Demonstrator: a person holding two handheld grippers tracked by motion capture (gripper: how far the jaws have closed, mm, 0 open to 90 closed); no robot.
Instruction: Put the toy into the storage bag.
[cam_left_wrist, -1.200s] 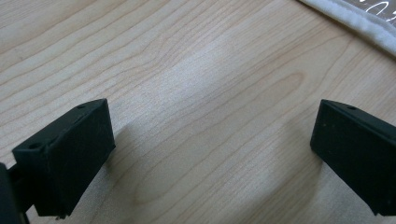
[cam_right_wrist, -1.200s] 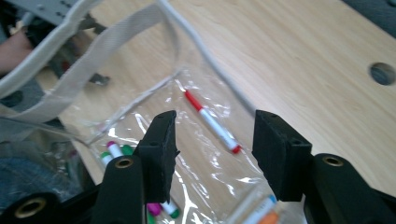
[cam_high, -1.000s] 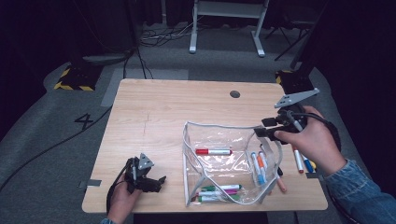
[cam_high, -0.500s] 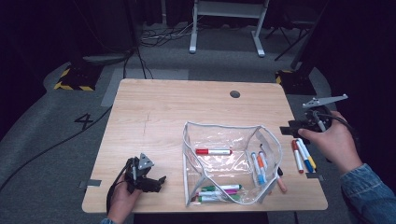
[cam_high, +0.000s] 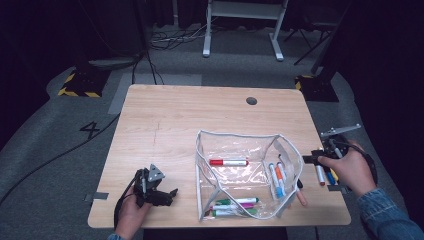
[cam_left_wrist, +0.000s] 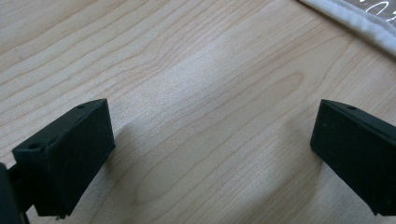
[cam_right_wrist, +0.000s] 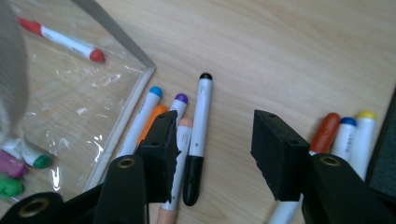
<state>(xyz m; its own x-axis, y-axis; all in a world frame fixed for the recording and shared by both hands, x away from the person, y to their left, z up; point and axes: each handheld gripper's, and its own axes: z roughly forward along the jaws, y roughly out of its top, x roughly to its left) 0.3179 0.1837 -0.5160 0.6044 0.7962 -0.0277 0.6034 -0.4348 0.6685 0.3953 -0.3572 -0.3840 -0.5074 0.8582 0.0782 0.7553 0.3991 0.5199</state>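
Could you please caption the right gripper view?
Open right gripper above loose markers beside the clear pouch.

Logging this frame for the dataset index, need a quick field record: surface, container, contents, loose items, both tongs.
surface: light wooden table
container: clear plastic zip pouch with grey edging, lying open
contents: red-capped white marker, green and magenta markers, blue and orange markers
loose items: red, blue and yellow markers on the table at the pouch's right; black-capped white marker
left tongs: open over bare wood
right tongs: open above the loose markers, gripping nothing
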